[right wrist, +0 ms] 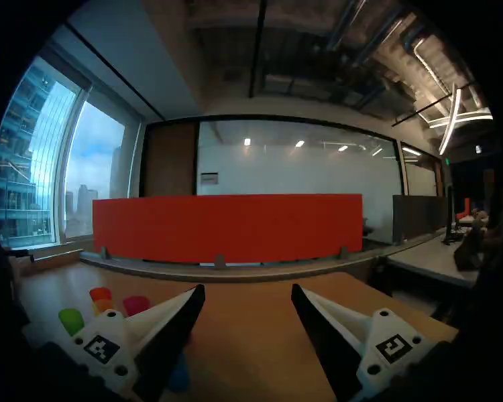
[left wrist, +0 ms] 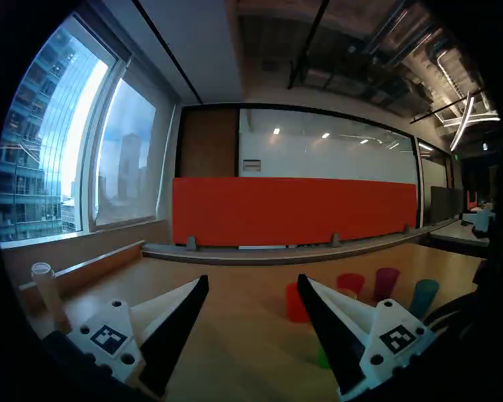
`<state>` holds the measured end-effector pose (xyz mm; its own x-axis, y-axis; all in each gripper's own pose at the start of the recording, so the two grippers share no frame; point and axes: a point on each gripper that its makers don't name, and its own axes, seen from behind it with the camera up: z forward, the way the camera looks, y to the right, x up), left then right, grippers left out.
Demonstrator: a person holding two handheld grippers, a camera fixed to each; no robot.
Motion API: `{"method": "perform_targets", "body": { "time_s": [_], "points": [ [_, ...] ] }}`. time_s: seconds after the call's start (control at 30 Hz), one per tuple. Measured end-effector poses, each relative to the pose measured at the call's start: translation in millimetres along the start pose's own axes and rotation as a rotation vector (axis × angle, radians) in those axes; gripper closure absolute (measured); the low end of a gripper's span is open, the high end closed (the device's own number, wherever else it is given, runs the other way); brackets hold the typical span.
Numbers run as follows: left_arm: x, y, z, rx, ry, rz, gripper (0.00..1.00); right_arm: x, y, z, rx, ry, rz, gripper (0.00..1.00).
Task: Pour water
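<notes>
Left gripper (left wrist: 250, 289): jaws wide apart, nothing btwn them, held above the wooden table (left wrist: 251, 348).

Left gripper view, cups grouped ahead and to the right:
- orange cup (left wrist: 295, 303), nearest the gap
- red cup (left wrist: 351, 283), magenta cup (left wrist: 387, 281) and teal cup (left wrist: 424, 297), farther right
- green cup (left wrist: 323, 358), low, partly hidden behind one finger

Cup contents: cannot tell. White tube (left wrist: 47, 289) stands upright at far left, well apart from the cups.

Right gripper (right wrist: 247, 291): jaws likewise apart, empty, over the table.

Right gripper view, cups low at left: green cup (right wrist: 70, 320), orange cup (right wrist: 100, 295), magenta cup (right wrist: 136, 305). A blue cup (right wrist: 179, 375) shows partly behind a finger.

Orange panel (left wrist: 292, 211) runs along the table's far side. Windows (left wrist: 57, 154) at left.
</notes>
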<state>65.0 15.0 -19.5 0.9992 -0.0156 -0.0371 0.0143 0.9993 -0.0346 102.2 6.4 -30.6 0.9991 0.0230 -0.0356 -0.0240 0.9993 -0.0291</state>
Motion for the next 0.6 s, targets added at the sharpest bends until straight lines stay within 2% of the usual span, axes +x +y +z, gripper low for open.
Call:
{"method": "perform_targets", "body": {
  "time_s": [0.33, 0.6],
  "points": [
    [-19, -3.6, 1.6, 0.024, 0.018, -0.007, 0.02, 7, 3, -1.3, -0.017, 0.002, -0.006, 0.0],
    [-33, -11.9, 6.1, 0.034, 0.026, -0.003, 0.02, 0, 0, -1.6, -0.019, -0.01, -0.009, 0.0]
  ]
}}
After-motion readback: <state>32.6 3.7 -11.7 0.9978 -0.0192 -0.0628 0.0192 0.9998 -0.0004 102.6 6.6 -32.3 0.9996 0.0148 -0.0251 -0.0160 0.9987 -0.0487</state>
